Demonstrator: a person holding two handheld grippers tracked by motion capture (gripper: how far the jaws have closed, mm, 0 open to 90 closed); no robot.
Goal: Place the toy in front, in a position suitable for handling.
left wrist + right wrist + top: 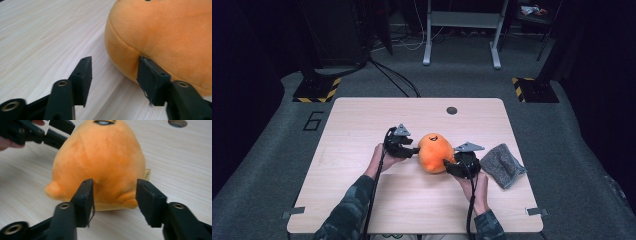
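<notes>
An orange plush toy [434, 152] with a small dark face sits at the middle of the wooden table [362, 125]. My left gripper [415, 150] is at the toy's left side, open. In the left gripper view its right fingertip [150, 75] touches the plush toy [162, 32], while the other jaw stands over bare wood. My right gripper [448, 164] is at the toy's near right, open. In the right gripper view its jaws [115, 195] stand on either side of the low end of the plush toy [100, 160], and the left gripper [53, 131] shows behind it.
A grey knitted cloth [503, 165] lies on the table just right of the right gripper. A round hole [452, 110] is in the tabletop near the far edge, also seen as the hole [177, 123]. Dark stands and cables occupy the floor beyond.
</notes>
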